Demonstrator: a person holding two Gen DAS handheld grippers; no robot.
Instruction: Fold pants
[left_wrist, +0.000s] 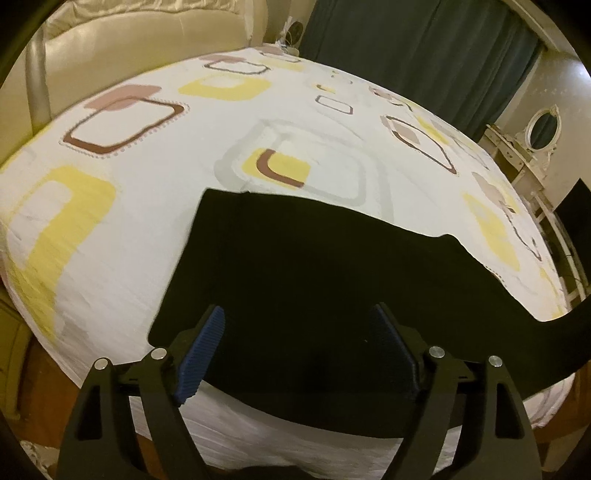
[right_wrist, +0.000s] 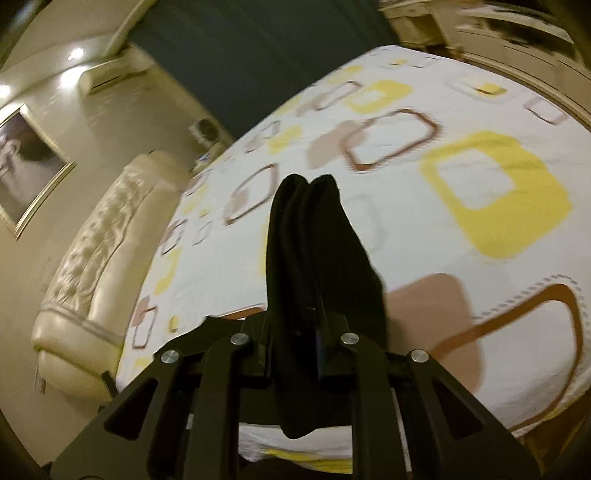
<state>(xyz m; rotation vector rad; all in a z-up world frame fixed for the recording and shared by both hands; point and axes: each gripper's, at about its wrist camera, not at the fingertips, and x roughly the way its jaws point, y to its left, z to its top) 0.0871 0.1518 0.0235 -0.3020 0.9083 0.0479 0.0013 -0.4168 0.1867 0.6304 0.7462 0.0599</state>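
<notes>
A bedroom in a home

A bed (left_wrist: 147, 229) with patterned sheet and padded cream headboard (right_wrist: 92, 266), dark curtains (left_wrist: 424, 55), a dressing table with oval mirror (left_wrist: 543, 127), a framed picture (right_wrist: 26, 162).

Black pants (left_wrist: 295, 266) lie on the patterned bed (left_wrist: 110, 229).

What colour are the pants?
Black pants, clearest in the left wrist view on the patterned sheet.
</notes>
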